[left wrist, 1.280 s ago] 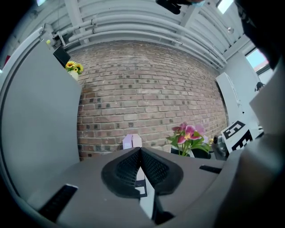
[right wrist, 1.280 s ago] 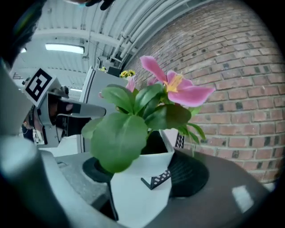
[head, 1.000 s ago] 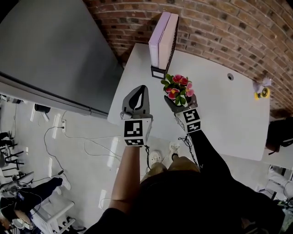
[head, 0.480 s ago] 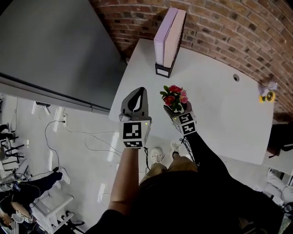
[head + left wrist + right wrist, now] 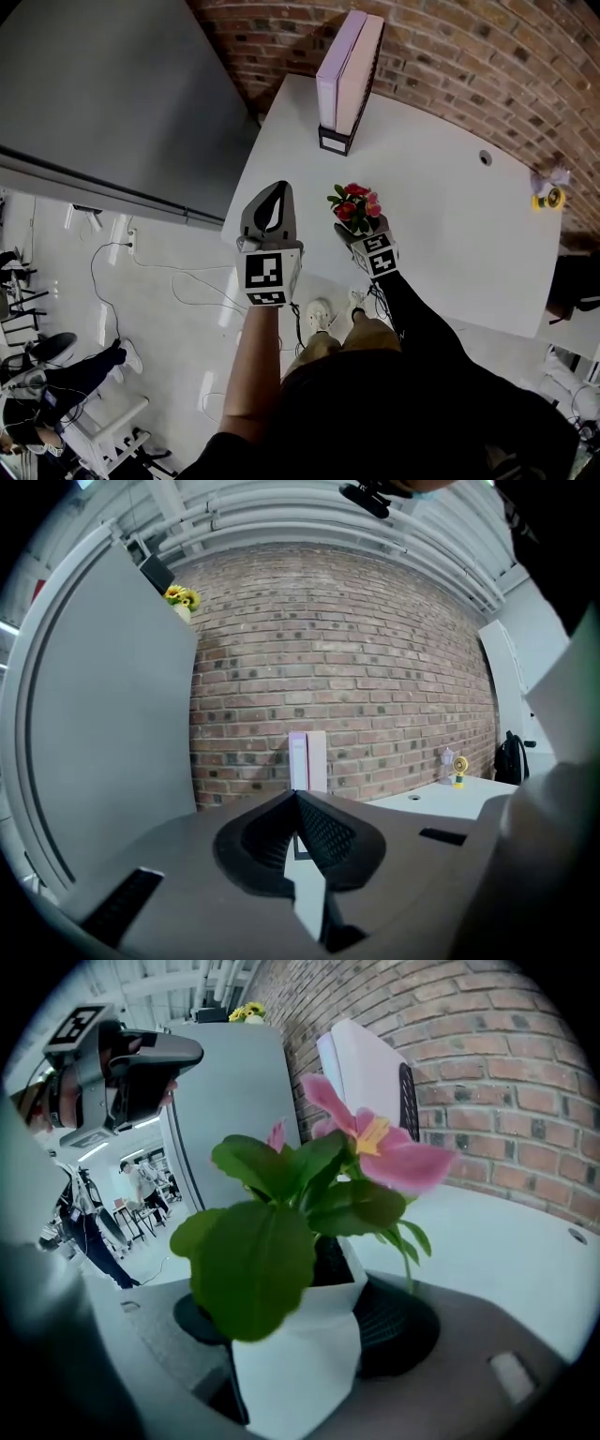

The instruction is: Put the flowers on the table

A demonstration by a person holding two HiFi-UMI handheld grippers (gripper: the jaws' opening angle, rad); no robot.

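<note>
A small white pot of pink and red flowers (image 5: 356, 207) with green leaves is held in my right gripper (image 5: 355, 223), above the near left part of the white table (image 5: 450, 216). In the right gripper view the white pot (image 5: 305, 1354) sits between the dark jaws, shut on it, with leaves and a pink bloom (image 5: 375, 1143) rising from it. My left gripper (image 5: 269, 208) hangs at the table's left edge, shut with nothing in it; in the left gripper view its tips (image 5: 295, 797) meet.
A pink and white file box in a black holder (image 5: 347, 75) stands at the table's far left against the brick wall. A small yellow figure (image 5: 546, 195) sits at the far right, near a cable hole (image 5: 485, 157). A grey partition (image 5: 103, 103) stands left; cables lie on the floor.
The right gripper with the flower pot has drawn back a little toward me and the table's near edge. The left gripper has shifted slightly left.
</note>
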